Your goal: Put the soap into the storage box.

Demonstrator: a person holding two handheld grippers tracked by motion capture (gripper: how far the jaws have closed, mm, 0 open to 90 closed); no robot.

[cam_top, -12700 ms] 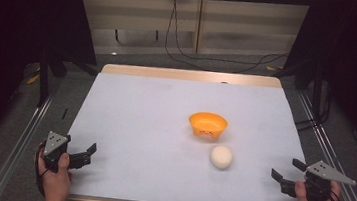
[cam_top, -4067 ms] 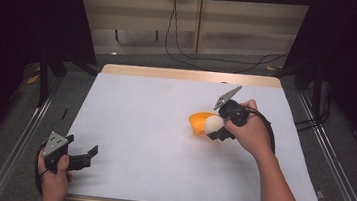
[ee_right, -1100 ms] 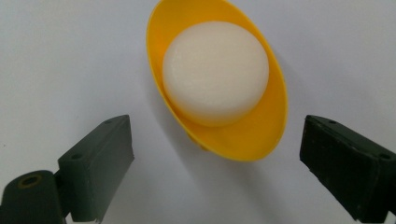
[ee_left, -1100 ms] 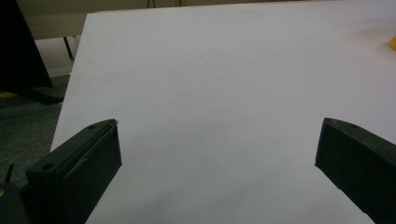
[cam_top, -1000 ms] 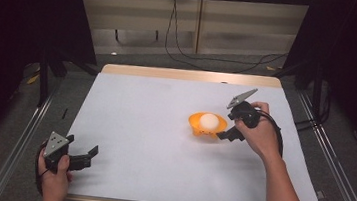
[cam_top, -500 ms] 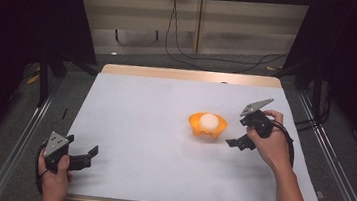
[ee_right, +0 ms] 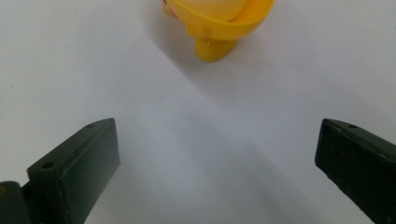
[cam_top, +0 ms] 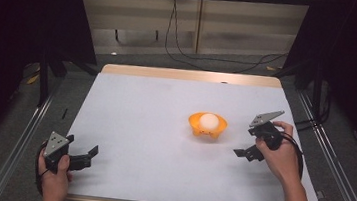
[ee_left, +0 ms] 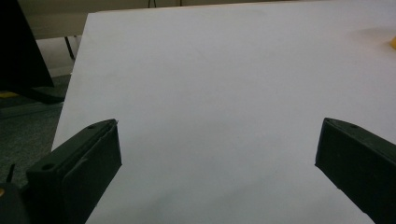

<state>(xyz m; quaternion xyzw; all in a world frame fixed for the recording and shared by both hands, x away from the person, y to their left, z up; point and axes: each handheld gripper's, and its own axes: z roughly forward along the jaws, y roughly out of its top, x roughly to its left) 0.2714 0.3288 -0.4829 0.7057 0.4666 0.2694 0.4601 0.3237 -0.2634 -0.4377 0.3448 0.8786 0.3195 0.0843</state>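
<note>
We see the left gripper point(cam_top: 91, 152) at the table's point(cam_top: 148, 178) near left corner, gripped in the left hand point(cam_top: 52, 180). Its jaws stand wide apart with nothing between them; in the left gripper view only bare white table lies ahead.

Farther in, on the right side, the right hand point(cam_top: 281, 159) holds the right gripper point(cam_top: 242, 152) just above the table, jaws pointing toward the bowl. We read its jaws as having just been opening, now spread fully, with nothing between them. It's near the bowl but clear of it, no contact.

Past that, the orange bowl point(cam_top: 207, 125) stands upright, right of table centre. The ball point(cam_top: 209, 121) sits inside it. In the right gripper view the bowl's foot and rim show at the top, well ahead of the jaws.
</note>
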